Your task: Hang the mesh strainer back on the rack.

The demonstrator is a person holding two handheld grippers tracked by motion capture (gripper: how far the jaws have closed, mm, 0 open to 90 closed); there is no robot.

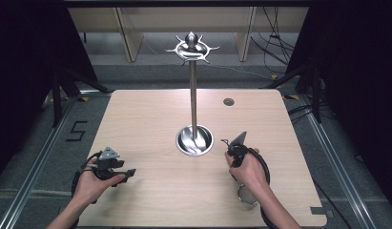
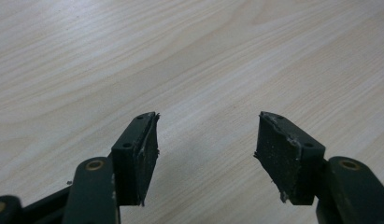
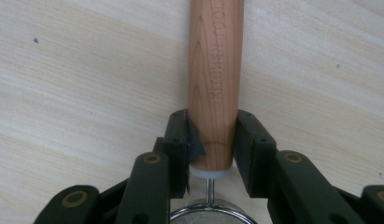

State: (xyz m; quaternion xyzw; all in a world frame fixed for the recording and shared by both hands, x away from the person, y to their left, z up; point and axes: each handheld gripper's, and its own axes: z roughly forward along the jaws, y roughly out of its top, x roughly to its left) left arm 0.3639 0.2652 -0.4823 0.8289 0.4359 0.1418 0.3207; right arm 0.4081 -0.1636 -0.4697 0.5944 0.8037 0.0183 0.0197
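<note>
A small strainer with a round wooden handle point(image 3: 215, 70) lies on the light wooden table point(image 1: 150, 119). My right gripper point(image 3: 213, 122) is shut on the handle's lower end, just above the white collar and wire neck. The strainer's metal mesh bowl point(image 1: 246, 196) peeks out beside the person's right wrist, and the right gripper point(image 1: 235, 153) sits in the hand in front of the stand. My left gripper point(image 2: 206, 140) is open with nothing between its pads, low over bare wood. In the high view the left gripper point(image 1: 128, 173) is at the table's front left.
A tall metal stand point(image 1: 193, 95) rises from a shiny round dish base point(image 1: 194, 140) at the table's middle, topped by a ring of hooks point(image 1: 192, 47). A dark round hole point(image 1: 228, 101) marks the far right of the tabletop. Cables run along the floor at the right.
</note>
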